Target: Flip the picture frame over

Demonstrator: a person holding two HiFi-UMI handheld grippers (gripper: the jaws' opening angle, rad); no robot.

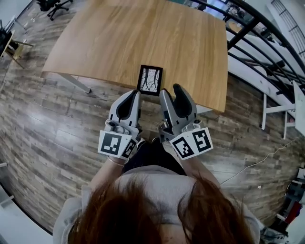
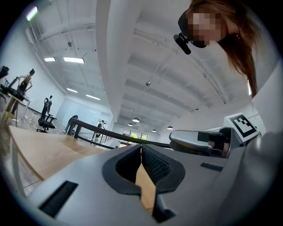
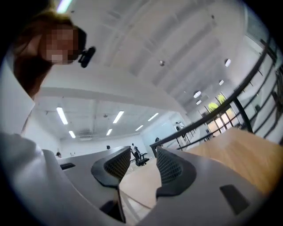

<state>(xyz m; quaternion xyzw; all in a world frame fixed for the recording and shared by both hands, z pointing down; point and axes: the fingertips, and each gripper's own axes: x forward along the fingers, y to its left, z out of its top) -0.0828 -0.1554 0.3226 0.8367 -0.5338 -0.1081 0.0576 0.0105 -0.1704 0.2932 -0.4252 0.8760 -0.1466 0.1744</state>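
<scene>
A small black picture frame [image 1: 150, 80] lies flat on the wooden table [image 1: 119, 38], close to its near edge, with a branching line drawing facing up. Both grippers hang just short of that edge, over the floor and nearer to me than the frame, touching nothing. My left gripper [image 1: 135, 94] is below and left of the frame with its jaws together [image 2: 141, 148]. My right gripper [image 1: 170, 90] is below and right of it, with a gap between the pads [image 3: 143, 152]. Both gripper views tilt up at the ceiling, so neither shows the frame.
A black railing [image 1: 257, 43] runs along the right behind the table. White furniture [image 1: 286, 107] stands at the far right and an office chair [image 1: 55, 5] at the top left. Wood-plank floor [image 1: 57, 124] surrounds the table.
</scene>
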